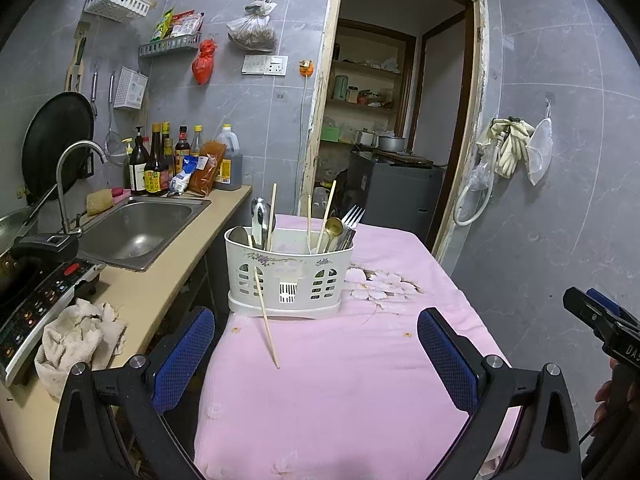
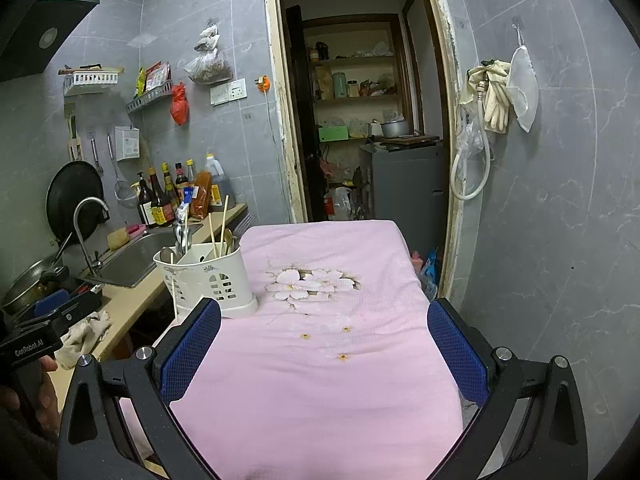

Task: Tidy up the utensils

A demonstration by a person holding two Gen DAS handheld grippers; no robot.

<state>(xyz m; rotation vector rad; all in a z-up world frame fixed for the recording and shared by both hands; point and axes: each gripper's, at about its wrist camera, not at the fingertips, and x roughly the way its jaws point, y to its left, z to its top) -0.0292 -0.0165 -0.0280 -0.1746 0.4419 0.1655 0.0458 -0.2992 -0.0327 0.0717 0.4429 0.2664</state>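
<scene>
A white utensil holder (image 1: 289, 276) stands upright on a table covered with a pink cloth (image 1: 340, 380), at the far left part of that cloth and close to the edge that faces the kitchen counter (image 1: 160, 280). Inside the holder, the left compartment carries a ladle (image 1: 239, 235) and a pair of metal spoons (image 1: 260, 216) with one chopstick standing among them, while the right compartment carries two upright chopsticks (image 1: 327, 210), a gold spoon (image 1: 333, 227) and a fork (image 1: 352, 216). One more chopstick (image 1: 266, 318) is outside the holder: its far end leans against the holder's front wall and its near tip rests on the cloth, tilted to the right as it comes nearer. The left gripper (image 1: 316, 364) hovers over the near part of the cloth with its blue-padded fingers spread wide and nothing between them; the loose chopstick's tip lies in the gap, nearer the left finger, touching neither. The right gripper (image 2: 324, 352) is likewise spread apart and empty, over bare cloth to the right of the holder, near the printed flower (image 2: 308, 280). In the left wrist view the right gripper shows at the far right edge. On the counter to the left sit a steel sink (image 1: 136, 232) with a curved tap (image 1: 76, 176), a crumpled rag (image 1: 76, 344) and a row of sauce bottles (image 1: 160, 160) against the tiled wall.
</scene>
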